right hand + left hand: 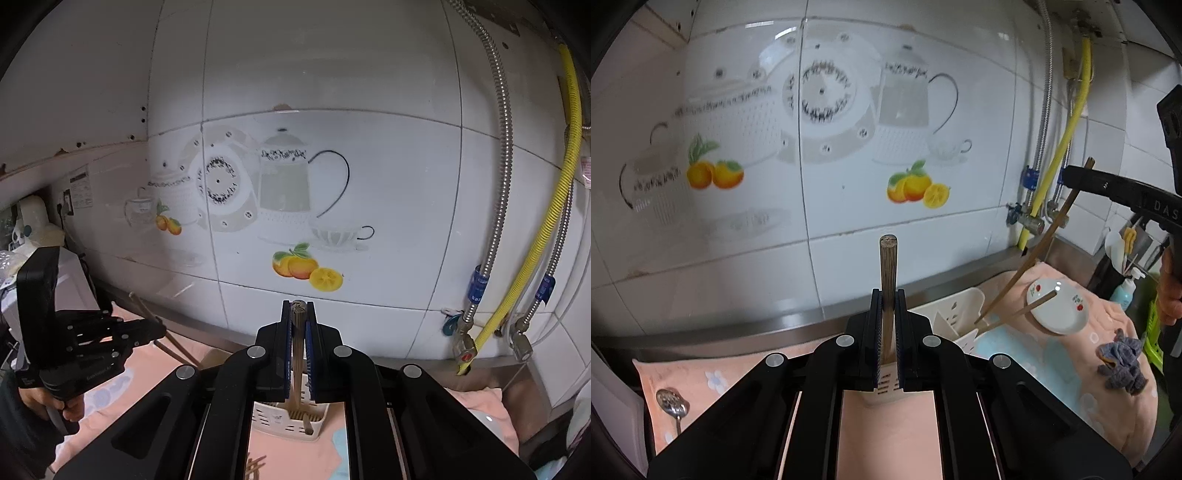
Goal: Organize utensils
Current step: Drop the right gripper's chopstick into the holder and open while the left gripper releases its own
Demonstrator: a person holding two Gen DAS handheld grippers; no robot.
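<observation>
Two grippers, each clamped on one chopstick: left gripper (888, 295), right gripper (297, 306), both above the white utensil holder (291, 421) on the pink cloth (886, 424). Progress appears partial — some chopsticks (306, 424) already stand in the holder, while a spoon (672, 404) and loose chopsticks (255, 467) remain on the cloth.

Right gripper (297, 317), black with blue-padded fingers (285, 343), clamped on a brown wooden chopstick (297, 354) that stands between the pads, its blunt end just past the fingertips. Below the fingers — a cream slotted plastic utensil holder (291, 424), into which the chopstick's lower end descends beside other sticks. Under the holder lies a peach-pink patterned cloth (155, 376). Far left of the fingers, the black left gripper (157, 329), held by a hand (55, 404), grips a second wooden chopstick (162, 332) — tilted. Beyond the fingertips: a white tiled wall (388, 184) printed with teapot and oranges; to the right, a yellow corrugated hose (554, 229).
</observation>
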